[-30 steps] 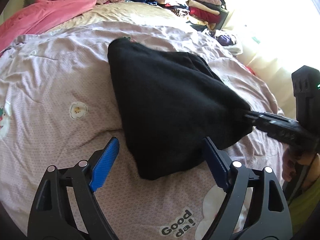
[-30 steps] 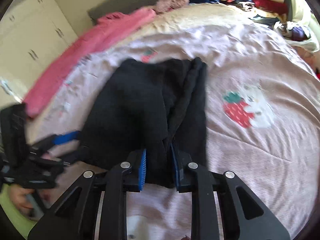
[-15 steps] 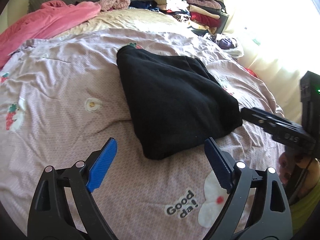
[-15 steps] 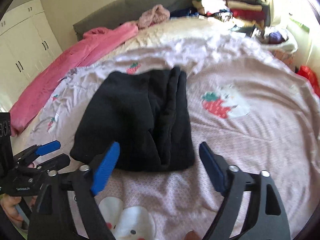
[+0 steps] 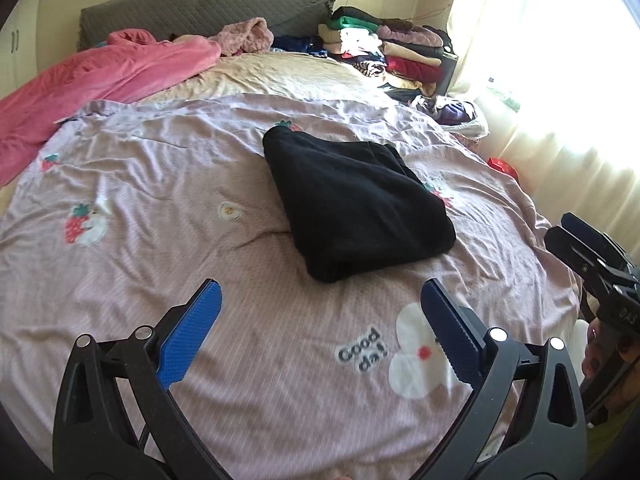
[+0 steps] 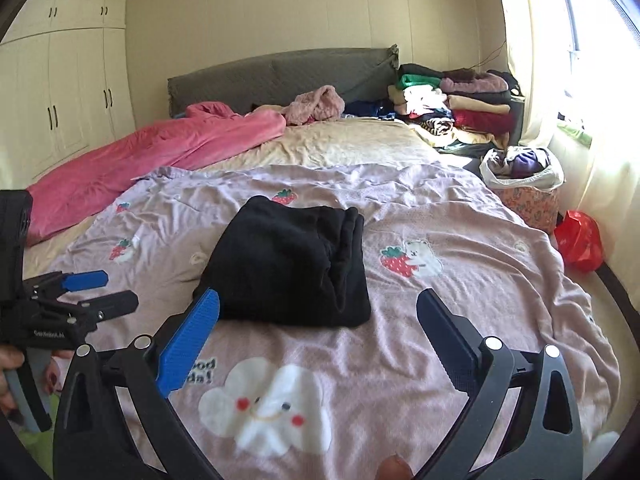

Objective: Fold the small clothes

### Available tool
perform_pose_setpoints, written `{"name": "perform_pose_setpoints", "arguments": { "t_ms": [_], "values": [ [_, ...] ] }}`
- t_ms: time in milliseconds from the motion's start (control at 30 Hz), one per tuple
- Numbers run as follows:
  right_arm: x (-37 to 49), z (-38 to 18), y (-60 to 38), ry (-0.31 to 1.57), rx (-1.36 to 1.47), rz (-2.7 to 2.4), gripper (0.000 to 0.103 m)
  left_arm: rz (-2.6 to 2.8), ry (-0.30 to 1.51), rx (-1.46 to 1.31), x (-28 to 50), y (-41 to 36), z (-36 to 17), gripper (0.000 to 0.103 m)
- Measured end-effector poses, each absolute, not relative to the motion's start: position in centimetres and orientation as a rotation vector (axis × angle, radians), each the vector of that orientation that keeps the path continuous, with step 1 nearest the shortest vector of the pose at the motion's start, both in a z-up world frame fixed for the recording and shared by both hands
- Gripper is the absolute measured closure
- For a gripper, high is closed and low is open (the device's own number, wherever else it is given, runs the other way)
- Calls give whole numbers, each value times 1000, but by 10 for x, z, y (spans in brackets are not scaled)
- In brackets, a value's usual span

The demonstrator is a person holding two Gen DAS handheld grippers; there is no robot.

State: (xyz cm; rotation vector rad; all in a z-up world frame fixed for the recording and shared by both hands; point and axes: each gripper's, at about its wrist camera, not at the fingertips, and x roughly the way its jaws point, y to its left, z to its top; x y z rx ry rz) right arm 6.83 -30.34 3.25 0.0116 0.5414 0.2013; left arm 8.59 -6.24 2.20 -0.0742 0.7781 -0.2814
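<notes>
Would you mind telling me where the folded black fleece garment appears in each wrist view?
Left wrist: the folded black fleece garment lies right of centre, beyond the open fingers.
Right wrist: it lies centre-left, just past the left blue pad.
Shared landmark: the strawberry print by its far corner.

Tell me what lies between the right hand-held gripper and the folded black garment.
Nothing visible. The right hand-held gripper is open, off the black garment, with only bare pink bedspread between them.
</notes>
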Motion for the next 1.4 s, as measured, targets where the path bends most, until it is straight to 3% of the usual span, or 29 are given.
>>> {"name": "perform_pose_setpoints", "arguments": {
  "t_ms": [767, 1400],
  "values": [
    [-5, 6, -291, 509, -57, 180, 4, -187, 751, -94, -1, -31, -1, 9],
    [-6, -21, -275, 564, -65, 195, 4, -171, 766, -95, -8, -36, -12, 9]
  ]
}}
